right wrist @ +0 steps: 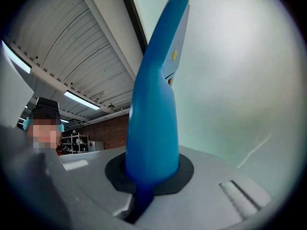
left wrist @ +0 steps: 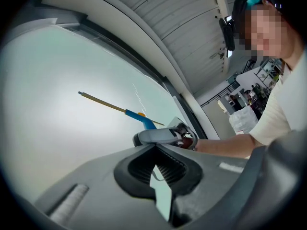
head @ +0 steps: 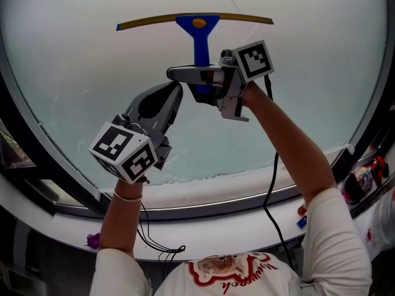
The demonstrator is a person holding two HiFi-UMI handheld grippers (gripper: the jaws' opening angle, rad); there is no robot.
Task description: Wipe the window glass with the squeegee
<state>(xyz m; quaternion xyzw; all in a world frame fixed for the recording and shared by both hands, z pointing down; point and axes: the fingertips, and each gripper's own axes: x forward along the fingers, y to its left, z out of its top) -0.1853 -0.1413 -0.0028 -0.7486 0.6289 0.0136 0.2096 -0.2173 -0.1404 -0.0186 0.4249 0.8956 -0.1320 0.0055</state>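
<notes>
Squeegee (head: pixel 197 22) high on the window glass (head: pixel 92 60), blade level against the pane. We clamp its blue handle tight in the right hand-held gripper (head: pixel 188 82), likely so the whole edge keeps contact. Left hand-held gripper (head: pixel 173 97) hangs lower, jaws closed on nothing, clear of the stroke.

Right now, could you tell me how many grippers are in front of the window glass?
2. The right gripper is high at the centre, shut on the squeegee by its blue handle. The left gripper is lower left of it, jaws together on nothing.
</notes>
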